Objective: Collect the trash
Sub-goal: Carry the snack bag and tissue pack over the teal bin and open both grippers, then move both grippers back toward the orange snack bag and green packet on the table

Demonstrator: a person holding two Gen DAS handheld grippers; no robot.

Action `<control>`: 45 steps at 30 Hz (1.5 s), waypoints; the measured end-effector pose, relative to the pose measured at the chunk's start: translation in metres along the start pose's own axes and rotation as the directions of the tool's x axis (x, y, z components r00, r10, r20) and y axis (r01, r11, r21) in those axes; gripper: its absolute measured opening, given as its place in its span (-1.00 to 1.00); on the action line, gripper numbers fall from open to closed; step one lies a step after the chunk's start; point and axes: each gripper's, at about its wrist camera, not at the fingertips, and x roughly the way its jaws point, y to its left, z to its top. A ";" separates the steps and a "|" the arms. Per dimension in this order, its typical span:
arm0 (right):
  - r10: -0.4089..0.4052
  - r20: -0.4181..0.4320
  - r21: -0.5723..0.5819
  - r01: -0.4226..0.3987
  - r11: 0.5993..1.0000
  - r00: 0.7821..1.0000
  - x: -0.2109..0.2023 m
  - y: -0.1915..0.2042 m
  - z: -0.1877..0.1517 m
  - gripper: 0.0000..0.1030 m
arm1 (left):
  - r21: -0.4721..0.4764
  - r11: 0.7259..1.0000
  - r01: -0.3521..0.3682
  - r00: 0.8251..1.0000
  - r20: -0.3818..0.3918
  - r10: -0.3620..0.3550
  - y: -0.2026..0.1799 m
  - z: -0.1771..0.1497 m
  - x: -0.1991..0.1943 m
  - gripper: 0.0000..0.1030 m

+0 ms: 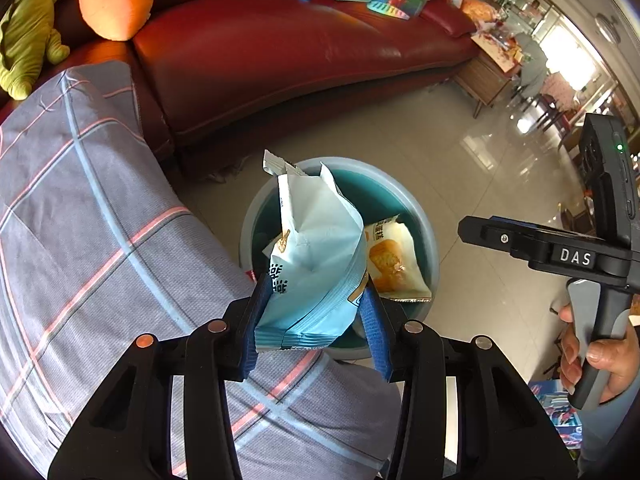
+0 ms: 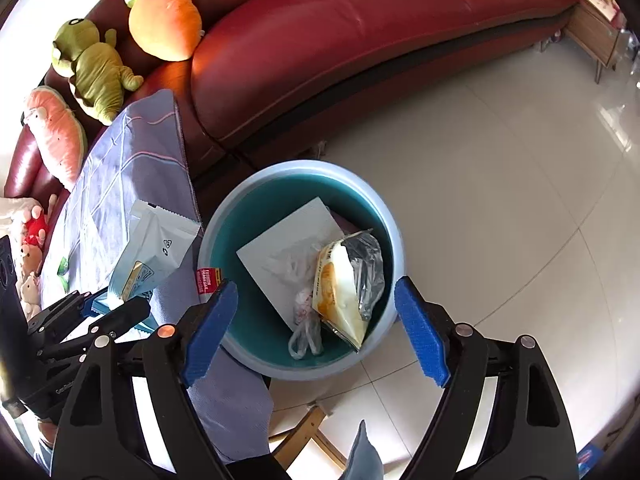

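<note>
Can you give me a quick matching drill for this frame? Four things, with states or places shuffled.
Things:
1. light blue snack bag
2. yellow bread wrapper
3. right gripper
4. carrot plush

States/places:
A. on the red sofa
B. open, empty, above the bin
C. clamped between the left gripper's pads
D. lying inside the bin

Pairs: 1-C, 2-D, 3-B, 4-A

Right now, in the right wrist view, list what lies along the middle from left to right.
Pink plush → plaid cloth → light blue snack bag held by the left tool → trash bin → yellow wrapper inside it → tiled floor.
</note>
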 end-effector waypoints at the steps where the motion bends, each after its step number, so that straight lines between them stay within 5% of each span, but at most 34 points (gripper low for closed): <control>1: -0.005 0.000 0.001 0.005 1.000 1.000 0.000 -0.001 0.000 0.55 | 0.002 1.000 0.001 1.000 -0.001 -0.001 -0.001 0.001 0.002 -0.12; 6: -0.020 0.002 0.012 0.020 1.000 1.000 -0.002 -0.005 0.001 0.56 | 0.023 1.000 0.004 1.000 -0.011 -0.003 -0.011 0.007 0.011 -0.05; 9: -0.027 0.005 0.017 0.027 0.999 1.000 -0.004 -0.006 0.001 0.56 | 0.034 0.999 -0.012 1.000 -0.011 0.013 -0.016 0.008 0.013 0.63; 11: -0.031 0.007 0.017 0.031 0.999 0.999 -0.005 -0.005 0.001 0.56 | 0.038 0.999 -0.030 0.999 0.013 0.030 -0.017 0.006 0.009 0.83; 32: -0.077 -0.028 -0.032 0.076 0.997 0.997 -0.014 0.027 -0.014 0.64 | 0.005 0.999 -0.046 0.999 0.019 0.046 0.006 -0.022 -0.021 0.86; 45: -0.085 -0.020 -0.137 0.081 0.987 0.996 -0.021 0.095 -0.035 0.64 | -0.069 0.995 -0.075 0.994 0.072 0.080 0.052 -0.058 -0.067 0.87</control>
